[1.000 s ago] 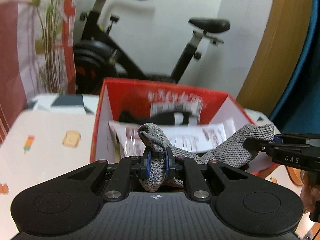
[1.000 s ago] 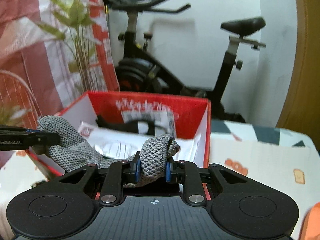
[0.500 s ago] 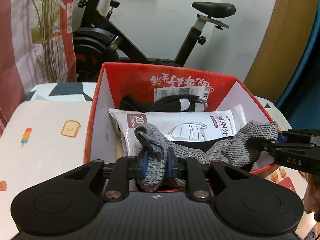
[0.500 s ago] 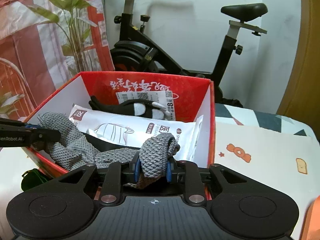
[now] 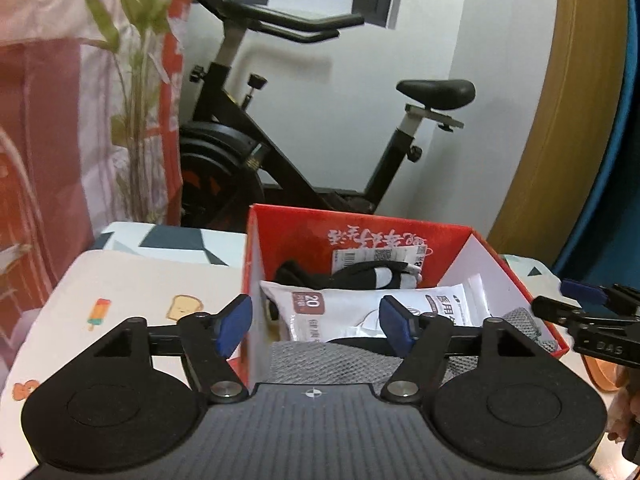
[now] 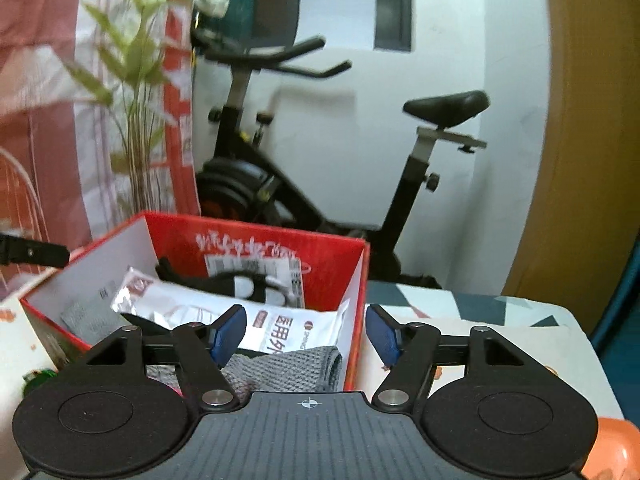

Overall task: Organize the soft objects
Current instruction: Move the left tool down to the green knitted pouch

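Observation:
A grey knitted cloth (image 5: 332, 364) lies along the near side of the red cardboard box (image 5: 288, 236), free of both grippers. My left gripper (image 5: 316, 328) hangs over the box's near left corner, jaws opening, nothing between the blue pads. My right gripper (image 6: 305, 336) stands over the near right corner of the box (image 6: 260, 248), jaws also opening and empty, with the cloth (image 6: 288, 372) just below. Deeper in the box are a white pack of masks (image 5: 360, 312) and a black glove (image 5: 360, 276). The right gripper (image 5: 588, 316) shows at the left wrist view's right edge.
The box sits on a table with a cartoon-print cover (image 5: 132, 300). Behind it stand an exercise bike (image 5: 280, 168), a green plant (image 5: 136, 80) and a red-and-white curtain (image 5: 48, 120). An orange object (image 6: 612, 448) lies at the near right, a small green thing (image 6: 36, 378) at the near left.
Both grippers were shut on the ends of the grey cloth and lowered it into the box. Now both have let go, the cloth lies in the box, and both have pulled up and back.

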Motion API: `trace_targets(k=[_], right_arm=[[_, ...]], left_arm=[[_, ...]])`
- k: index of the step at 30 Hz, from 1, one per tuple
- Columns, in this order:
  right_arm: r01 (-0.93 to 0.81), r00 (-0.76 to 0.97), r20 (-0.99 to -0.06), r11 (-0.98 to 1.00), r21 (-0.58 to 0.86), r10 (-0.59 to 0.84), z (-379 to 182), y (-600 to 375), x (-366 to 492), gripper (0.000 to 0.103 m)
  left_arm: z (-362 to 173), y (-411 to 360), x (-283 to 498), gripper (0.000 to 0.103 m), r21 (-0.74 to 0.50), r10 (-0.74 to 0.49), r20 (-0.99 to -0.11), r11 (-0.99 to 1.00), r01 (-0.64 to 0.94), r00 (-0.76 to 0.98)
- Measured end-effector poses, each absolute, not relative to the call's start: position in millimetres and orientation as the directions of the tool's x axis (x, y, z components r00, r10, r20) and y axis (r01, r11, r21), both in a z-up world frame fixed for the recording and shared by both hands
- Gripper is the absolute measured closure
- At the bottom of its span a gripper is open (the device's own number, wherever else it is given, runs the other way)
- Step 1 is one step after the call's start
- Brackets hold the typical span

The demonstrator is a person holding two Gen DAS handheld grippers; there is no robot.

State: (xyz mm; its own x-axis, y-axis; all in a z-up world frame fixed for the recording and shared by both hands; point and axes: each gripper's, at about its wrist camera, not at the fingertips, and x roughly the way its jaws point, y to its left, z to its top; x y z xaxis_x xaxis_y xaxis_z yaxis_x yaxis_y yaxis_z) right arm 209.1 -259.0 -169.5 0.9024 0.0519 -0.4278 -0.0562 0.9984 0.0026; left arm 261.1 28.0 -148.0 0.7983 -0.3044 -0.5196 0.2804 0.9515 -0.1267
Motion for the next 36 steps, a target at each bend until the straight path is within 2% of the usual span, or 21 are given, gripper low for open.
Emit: trace_targets(k=[5,10,17,21,25,30,32,36], right_arm=[[-0.026,0.933,-0.356,0.998,0.064,0.047,-175,-261,173,0.037],[-0.005,0.931,-0.362,0.991,0.132,0.053,-197,-264,145,0.037],[0.003,0.895,-0.442,0.989,0.145,0.062,-229,-257,137,0.037],[-0.042,0.863,-0.492,0.987,0.155,0.114,-247,-245,142,0.039],[-0.097,0.826,-0.537,0.982,0.162,0.171,-261,-230,147,0.044],[-0.125,0.802,-0.561,0.977,0.174,0.203,-267,-221,149,0.045],[-0.124,0.798,-0.567,0.976,0.178,0.205,-268,-221,150,0.045],[-0.118,0.787,-0.582,0.975,0.186,0.206,-272,-225,153,0.046]], left_arm=[[-152,39,237,0.029,-0.114,-0.271,-0.498,0.962,0.247,0.824],[-168,54,220,0.029,-0.132,-0.249,-0.527,0.968,0.212,0.812],[-202,71,212,0.030,-0.167,-0.223,-0.607,0.974,0.152,0.763],[-216,70,212,0.031,-0.179,-0.233,-0.637,0.972,0.152,0.735],[-231,66,217,0.031,-0.176,-0.236,-0.658,0.971,0.159,0.715],[-250,66,224,0.032,-0.190,-0.241,-0.682,0.970,0.151,0.690],[-255,67,225,0.034,-0.202,-0.245,-0.691,0.969,0.144,0.680],[-261,72,228,0.050,-0.239,-0.273,-0.695,0.960,0.143,0.665]])
